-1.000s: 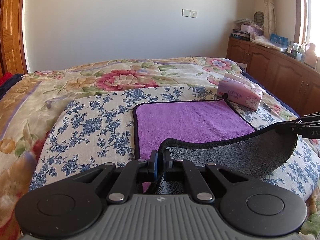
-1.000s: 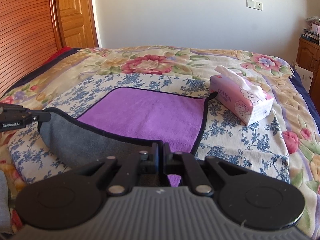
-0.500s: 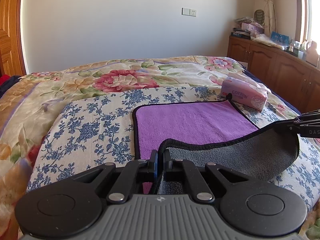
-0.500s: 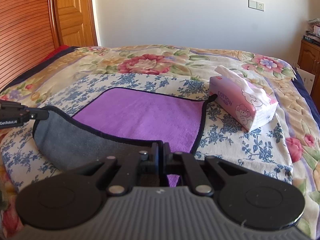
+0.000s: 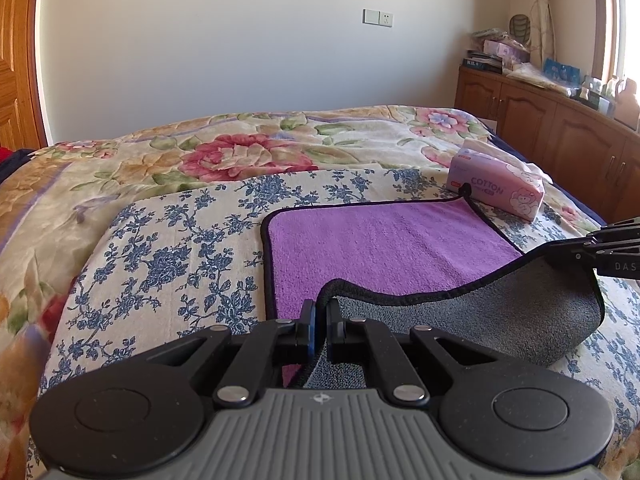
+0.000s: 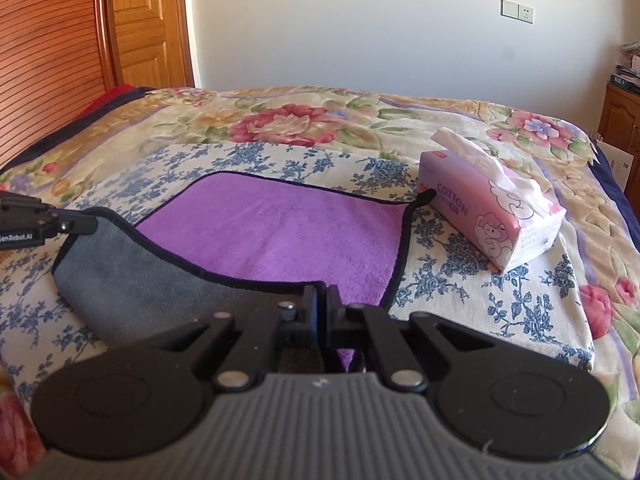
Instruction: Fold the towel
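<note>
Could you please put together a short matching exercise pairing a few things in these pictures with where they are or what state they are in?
Things:
1. towel
2. tissue box
3. left gripper
4. wall switch

Places or states:
A. on the white wall behind the bed
B. shut on a near corner of the cloth
C. purple face up, grey underside lifted along the near edge
D. on the blue-flowered cover by the cloth's far right corner

Pairs: 1-C, 2-D, 3-B, 4-A

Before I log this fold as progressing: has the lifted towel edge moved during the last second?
Yes. The grey underside of the towel has travelled forward over its purple face, toward the tissue pack, carried by both claws.
</note>
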Demonstrator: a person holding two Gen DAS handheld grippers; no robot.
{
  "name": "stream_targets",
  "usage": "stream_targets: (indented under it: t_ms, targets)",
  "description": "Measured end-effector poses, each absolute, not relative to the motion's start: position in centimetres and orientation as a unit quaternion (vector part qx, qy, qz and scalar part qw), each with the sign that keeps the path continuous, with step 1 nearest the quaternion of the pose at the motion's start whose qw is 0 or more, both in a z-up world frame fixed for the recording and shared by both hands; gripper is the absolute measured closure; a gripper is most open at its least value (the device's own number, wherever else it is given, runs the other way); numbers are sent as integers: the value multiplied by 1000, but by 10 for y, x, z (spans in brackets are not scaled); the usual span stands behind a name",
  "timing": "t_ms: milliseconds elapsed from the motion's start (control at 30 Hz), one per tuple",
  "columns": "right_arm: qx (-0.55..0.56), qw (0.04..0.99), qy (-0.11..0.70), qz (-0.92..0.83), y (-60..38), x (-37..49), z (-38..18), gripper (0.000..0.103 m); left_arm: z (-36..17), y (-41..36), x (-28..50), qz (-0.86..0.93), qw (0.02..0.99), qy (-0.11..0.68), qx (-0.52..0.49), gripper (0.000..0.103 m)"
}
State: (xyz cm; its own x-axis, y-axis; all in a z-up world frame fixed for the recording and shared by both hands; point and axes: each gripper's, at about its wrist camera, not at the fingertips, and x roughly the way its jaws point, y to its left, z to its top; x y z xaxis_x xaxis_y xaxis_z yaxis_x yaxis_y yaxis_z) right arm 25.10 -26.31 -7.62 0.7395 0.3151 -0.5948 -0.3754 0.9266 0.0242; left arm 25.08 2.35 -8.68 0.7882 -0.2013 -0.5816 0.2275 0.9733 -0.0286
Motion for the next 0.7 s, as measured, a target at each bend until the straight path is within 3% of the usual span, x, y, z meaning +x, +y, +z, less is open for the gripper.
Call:
stream_targets:
  t_ms: [700]
  targets:
    - [-42,946,264,185,-263,264,-59,98,-75,20,265,-113,953,282,15,97]
